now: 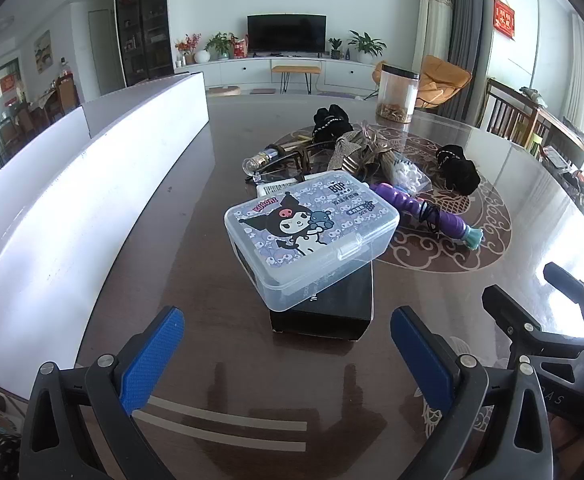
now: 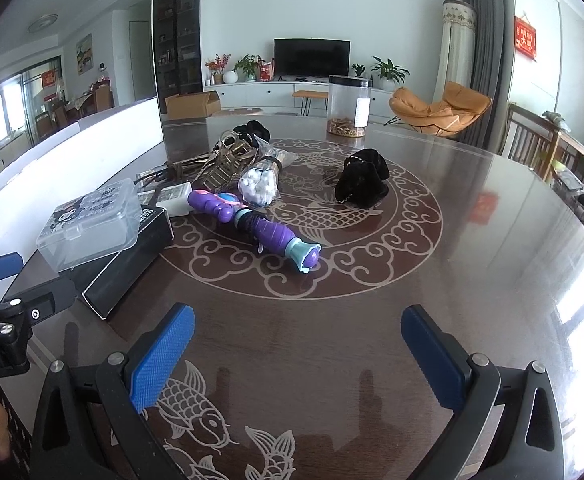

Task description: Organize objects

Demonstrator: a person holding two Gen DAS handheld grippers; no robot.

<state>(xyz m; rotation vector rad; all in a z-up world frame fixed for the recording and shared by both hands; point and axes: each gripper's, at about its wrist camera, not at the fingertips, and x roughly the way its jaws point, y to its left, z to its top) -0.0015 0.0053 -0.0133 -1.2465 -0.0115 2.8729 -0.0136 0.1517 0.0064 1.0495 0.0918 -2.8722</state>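
Hovering low over the near edge of the bench (image 2: 472, 200), both sets of jaws stand spread wide and hold nothing. The left gripper (image 1: 287, 350) faces a clear plastic box (image 1: 312, 236) with a cartoon lid, which sits askew on top of a black carton (image 1: 324, 312) just ahead of its blue pads, one corner overhanging the carton's side. The right gripper (image 2: 298, 354) looks across bare patterned wood toward a purple toy wand (image 2: 251, 226) lying flat near the middle of the bench. Behind the box and wand lies a loose heap: a small glass bottle (image 1: 257, 160), a tangle of straps (image 1: 352, 152), a clear bag of white beads (image 2: 257, 188), and two black fabric pieces (image 2: 362, 182), one of them well apart toward the right edge. A tall clear canister (image 1: 398, 94) stands at the far edge, and a long white board (image 1: 71, 208) runs along the left edge. My judgement is that the box is the likely first pick, and the risk lies in its perch: a push from one pad before the other closes could slide it off the carton, and smooth plastic may slip under a shallow grip. Reaching into the heap could also snag the straps and drag the bottle along.
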